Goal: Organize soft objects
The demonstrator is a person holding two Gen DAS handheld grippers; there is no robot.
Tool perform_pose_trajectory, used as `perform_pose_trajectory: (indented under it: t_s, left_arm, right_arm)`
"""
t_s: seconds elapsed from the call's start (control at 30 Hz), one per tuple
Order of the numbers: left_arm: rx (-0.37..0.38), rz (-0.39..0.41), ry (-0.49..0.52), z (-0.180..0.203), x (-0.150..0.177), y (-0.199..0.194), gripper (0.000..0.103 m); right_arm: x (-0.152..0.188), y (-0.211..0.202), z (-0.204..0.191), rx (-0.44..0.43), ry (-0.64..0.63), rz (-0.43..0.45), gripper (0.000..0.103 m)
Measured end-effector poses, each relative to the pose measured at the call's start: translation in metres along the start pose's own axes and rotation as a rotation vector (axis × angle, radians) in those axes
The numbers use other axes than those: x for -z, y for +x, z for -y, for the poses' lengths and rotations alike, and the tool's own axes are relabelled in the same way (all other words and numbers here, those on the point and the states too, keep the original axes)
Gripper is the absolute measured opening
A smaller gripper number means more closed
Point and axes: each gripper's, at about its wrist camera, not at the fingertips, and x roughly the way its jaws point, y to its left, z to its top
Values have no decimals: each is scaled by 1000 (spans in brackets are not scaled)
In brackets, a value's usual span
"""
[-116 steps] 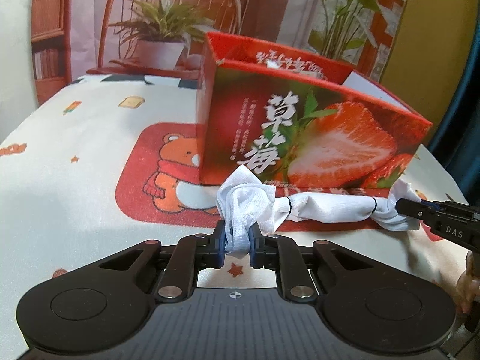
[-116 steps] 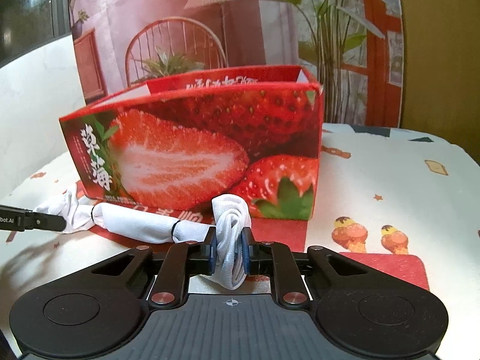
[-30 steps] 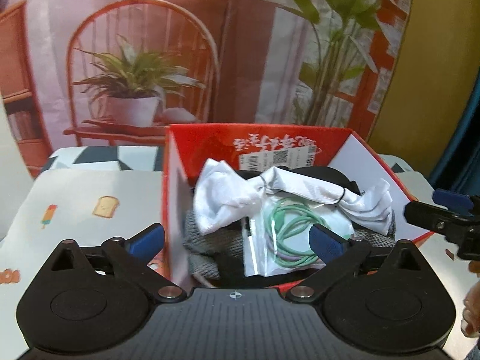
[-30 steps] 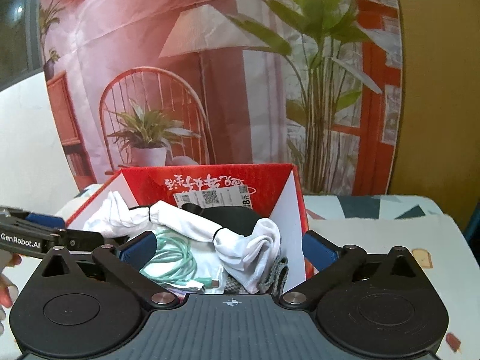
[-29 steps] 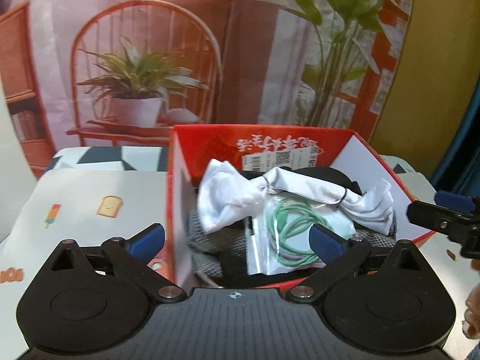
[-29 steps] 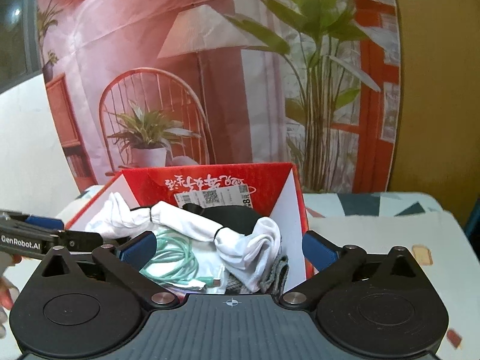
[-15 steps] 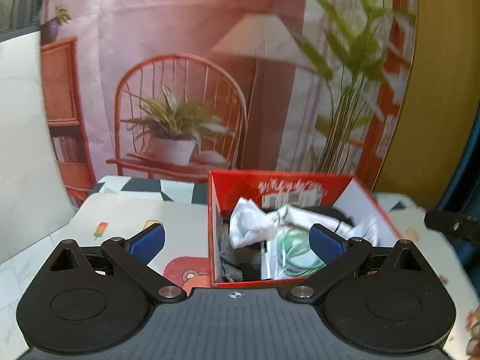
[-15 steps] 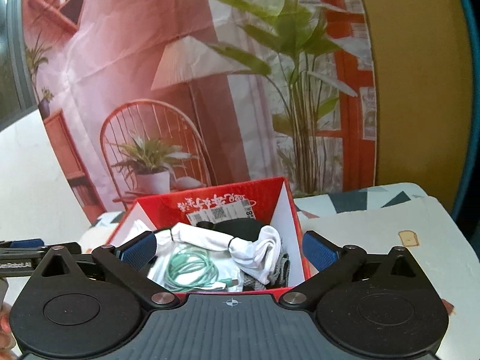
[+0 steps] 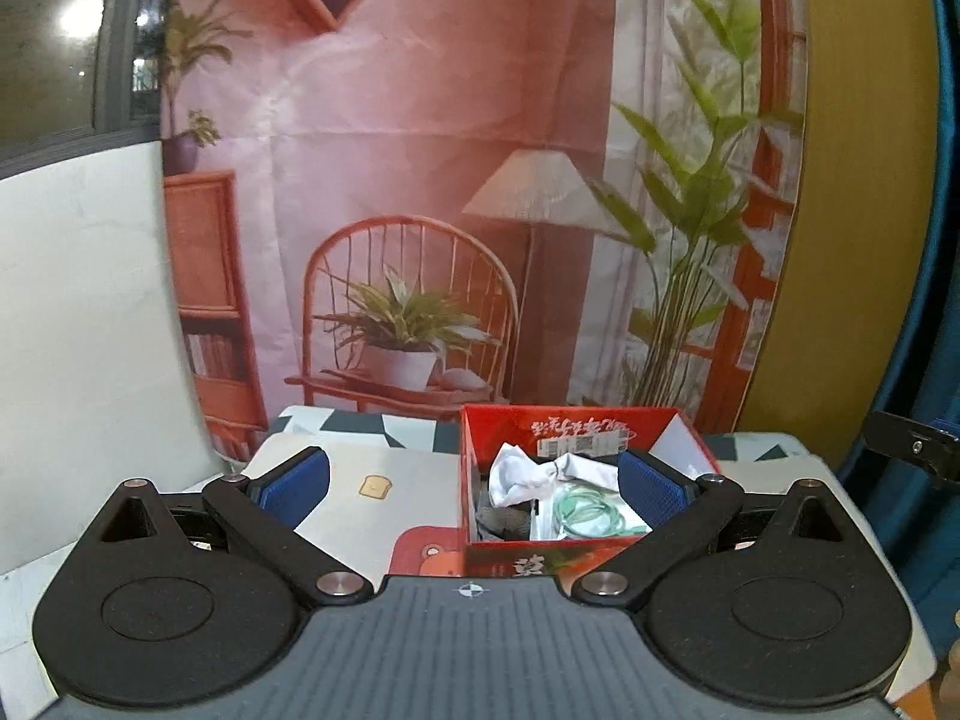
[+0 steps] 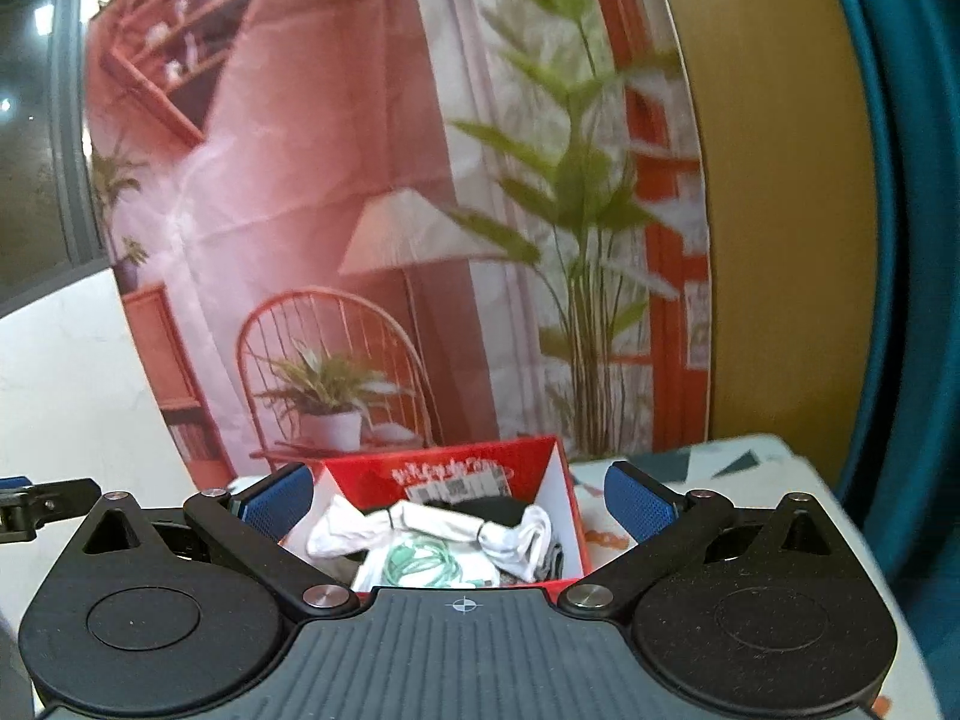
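Observation:
A white cloth bundle tied with black bands lies inside the red strawberry box, on top of other items. It also shows in the right wrist view, across the box. My left gripper is open and empty, held high and back from the box. My right gripper is open and empty, also high above the box. The right gripper's tip shows at the right edge of the left wrist view; the left gripper's tip shows at the left edge of the right wrist view.
A bagged green cable and grey and dark fabric lie in the box. The box stands on a cartoon-print tablecloth with a red bear patch. A printed backdrop of chair, plant and lamp hangs behind.
Both grippers let go of the white cloth, which now lies in the box. Both have since risen and pulled back from the box with jaws wide open.

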Motion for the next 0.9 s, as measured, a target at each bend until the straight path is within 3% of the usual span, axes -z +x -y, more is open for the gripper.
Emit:
perform_pose_trajectory:
  t_s: [0.17, 0.3, 0.9]
  left_arm:
    - [-73, 76, 37, 8, -1, -39, 103]
    - [-59, 94, -7, 5, -5, -60, 103]
    - [-88, 116, -17, 2, -3, -71, 103]
  right_arm:
    - [-14, -48, -14, 7, -49, 59, 103]
    - [-23, -70, -17, 7, -51, 80, 103]
    - [-24, -88, -19, 28, -56, 79, 103]
